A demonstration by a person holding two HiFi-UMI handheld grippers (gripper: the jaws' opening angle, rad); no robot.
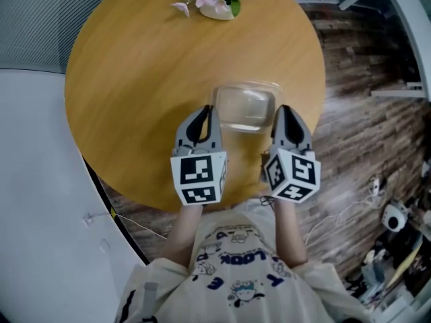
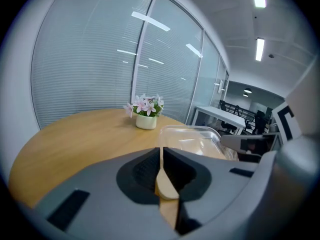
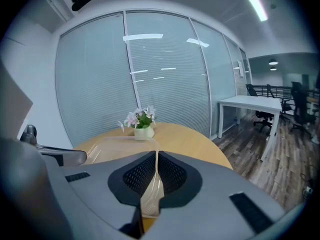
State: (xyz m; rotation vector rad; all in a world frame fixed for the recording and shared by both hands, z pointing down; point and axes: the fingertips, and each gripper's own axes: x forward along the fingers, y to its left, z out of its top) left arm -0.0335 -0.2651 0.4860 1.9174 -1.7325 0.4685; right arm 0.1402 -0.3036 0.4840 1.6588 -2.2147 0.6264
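Wooden desk (image 1: 135, 86), clear box (image 1: 246, 108) this side of flowerpot (image 1: 219, 9): pinched at opposite rims by left tongs (image 1: 210, 110), right tongs (image 1: 281, 110); best held level, squeezed evenly.

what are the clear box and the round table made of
The round tan table looks like wood or wood-look laminate, with a smooth satin finish and faint grain. The clear rectangular container looks like thin glossy plastic: the table shows through it and its rim catches highlights.

Clear plastic container (image 1: 246, 108), upright (empty), rims gripped
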